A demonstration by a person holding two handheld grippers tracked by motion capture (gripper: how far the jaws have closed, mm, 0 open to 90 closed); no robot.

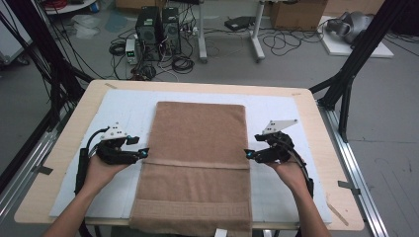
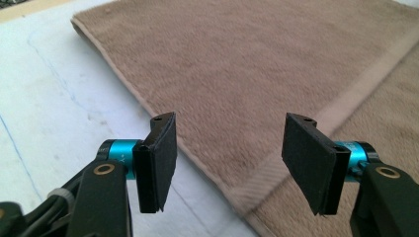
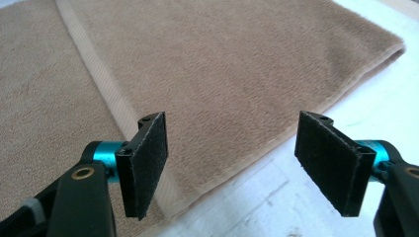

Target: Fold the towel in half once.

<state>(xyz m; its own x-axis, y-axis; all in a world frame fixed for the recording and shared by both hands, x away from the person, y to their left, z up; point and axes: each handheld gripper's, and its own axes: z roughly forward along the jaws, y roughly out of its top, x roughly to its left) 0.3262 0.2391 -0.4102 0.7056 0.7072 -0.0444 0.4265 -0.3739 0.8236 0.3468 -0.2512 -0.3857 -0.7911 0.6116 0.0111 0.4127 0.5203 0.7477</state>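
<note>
1. High view. Item: brown towel [image 1: 197,163], lying flat along the middle of the white mat [image 1: 123,106] on the worktop [image 1: 64,143]. Its far half is doubled over the near half, so the folded edge runs across it level with your hands, and the patterned near end reaches the worktop's front edge. Your left gripper [image 1: 143,152] sits just beside the towel's left edge, your right gripper [image 1: 248,154] just beside its right edge, each level with the folded edge. Judged purpose: the mirrored placement suits taking both ends of that edge together for the next fold.

2. Left gripper view. Item: jaws open, nothing between them. They straddle the towel's [image 2: 276,64] side edge above the cross band, one jaw over the mat [image 2: 59,98], the other over the cloth. Judged reason: that stance lets the edge pass between them.

3. Right gripper view. Item: jaws open and empty. They bracket the towel's [image 3: 222,64] border near the corner of the upper layer, clear of the cloth, with the mat [image 3: 356,89] showing beyond.
</note>
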